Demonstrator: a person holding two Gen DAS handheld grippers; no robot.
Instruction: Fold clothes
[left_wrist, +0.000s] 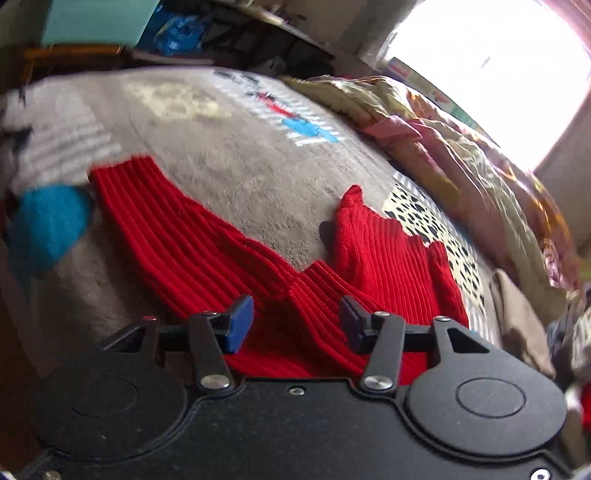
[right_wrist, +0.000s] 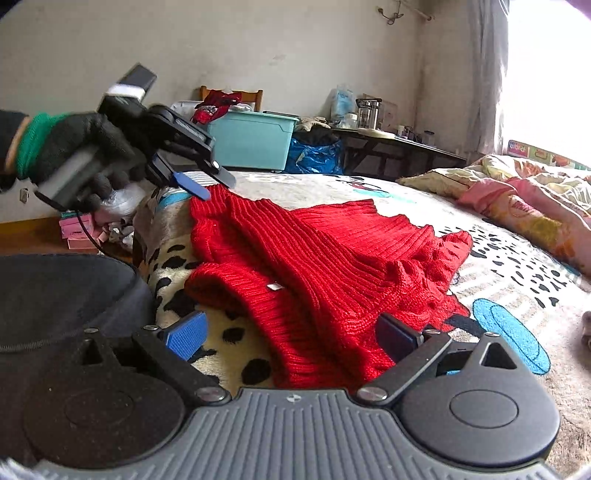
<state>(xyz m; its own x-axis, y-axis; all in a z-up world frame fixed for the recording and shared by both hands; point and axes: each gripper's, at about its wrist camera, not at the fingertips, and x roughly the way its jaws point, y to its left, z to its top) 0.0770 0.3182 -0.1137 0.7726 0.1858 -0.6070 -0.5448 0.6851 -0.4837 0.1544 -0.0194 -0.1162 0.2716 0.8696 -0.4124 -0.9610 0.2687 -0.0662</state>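
Blue-padded fingers of the right gripper (right_wrist: 291, 334) stand wide apart at the bottom of its frame, straddling the thick rolled hem of a red ribbed sweater (right_wrist: 325, 258) without pinching it. That knit lies rumpled across the frame's centre on a plush spotted blanket (right_wrist: 517, 254), with bare blanket open to the right. At upper left, a gloved hand (right_wrist: 77, 147) holds the left gripper (left_wrist: 295, 319) over the sweater's far edge; its own view shows jaws apart above the ribbed folds. A crumpled floral quilt (right_wrist: 524, 195) borders the right side.
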